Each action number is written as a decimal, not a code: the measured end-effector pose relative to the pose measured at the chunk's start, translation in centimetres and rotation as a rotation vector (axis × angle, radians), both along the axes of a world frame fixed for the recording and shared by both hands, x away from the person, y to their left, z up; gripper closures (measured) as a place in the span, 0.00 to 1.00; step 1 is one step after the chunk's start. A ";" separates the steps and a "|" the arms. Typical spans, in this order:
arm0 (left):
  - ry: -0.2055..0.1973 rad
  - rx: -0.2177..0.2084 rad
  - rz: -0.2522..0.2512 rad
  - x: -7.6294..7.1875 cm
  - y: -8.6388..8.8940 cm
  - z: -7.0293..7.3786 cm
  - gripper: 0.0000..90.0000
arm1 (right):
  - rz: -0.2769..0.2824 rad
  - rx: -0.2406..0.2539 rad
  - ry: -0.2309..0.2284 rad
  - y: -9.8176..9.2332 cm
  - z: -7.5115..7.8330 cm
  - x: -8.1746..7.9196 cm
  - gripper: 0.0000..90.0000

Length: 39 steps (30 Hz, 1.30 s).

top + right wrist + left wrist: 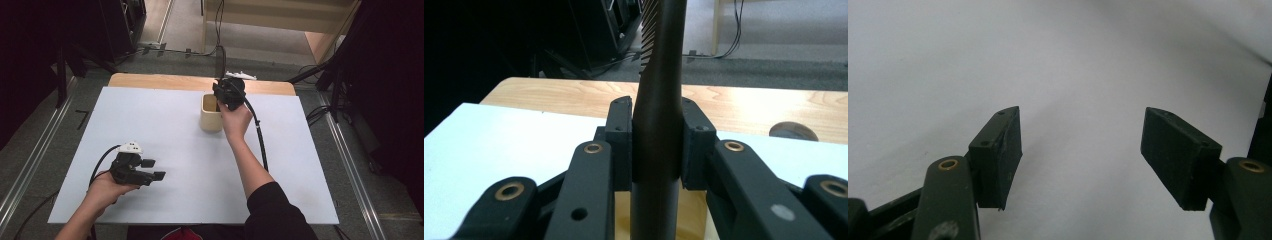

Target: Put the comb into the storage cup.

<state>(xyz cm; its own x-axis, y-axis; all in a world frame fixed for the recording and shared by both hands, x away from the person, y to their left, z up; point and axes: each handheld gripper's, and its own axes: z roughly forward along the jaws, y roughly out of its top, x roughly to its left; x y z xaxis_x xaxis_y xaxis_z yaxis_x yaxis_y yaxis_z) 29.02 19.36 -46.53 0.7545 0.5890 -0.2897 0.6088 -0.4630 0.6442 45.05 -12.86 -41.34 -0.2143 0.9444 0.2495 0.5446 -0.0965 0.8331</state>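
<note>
Comb [658, 125]: dark, handle upright between the right gripper's 2 jaws, teeth at the top; its lower end hangs over the cup's opening.
Right gripper [657, 145]: jaws closed tight on the comb handle, both pads pressing its sides; in the high view it hovers above the cup [229, 93].
Cup [211, 120]: cream, upright on the table, toward the far edge, just beside the right hand.
Left gripper [156, 169]: near the table's front left, well apart from the cup; jaws wide apart, nothing between them [1081, 150].
Table [175, 130]: white sheet over a wooden top.
</note>
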 end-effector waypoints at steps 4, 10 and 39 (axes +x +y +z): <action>0.001 -0.002 -0.002 0.0 0.0 -0.1 0.38 | 0.007 0.002 0.005 0.0 -0.3 -0.2 0.78; 0.002 0.001 -0.003 0.0 -0.1 -0.1 0.38 | 0.012 0.004 0.006 -0.2 -0.9 -0.5 0.78; 0.002 0.005 -0.004 0.0 0.0 -0.1 0.38 | 0.072 -0.031 0.010 -0.1 -1.7 -1.5 0.77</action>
<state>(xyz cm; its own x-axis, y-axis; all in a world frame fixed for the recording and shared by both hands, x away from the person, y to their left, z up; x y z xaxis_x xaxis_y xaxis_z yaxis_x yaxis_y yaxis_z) 29.04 19.33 -46.63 0.7562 0.5876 -0.2880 0.6082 -0.4688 0.6405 43.52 -13.01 -43.05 -0.2794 0.9341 0.2225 0.5579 -0.0307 0.8294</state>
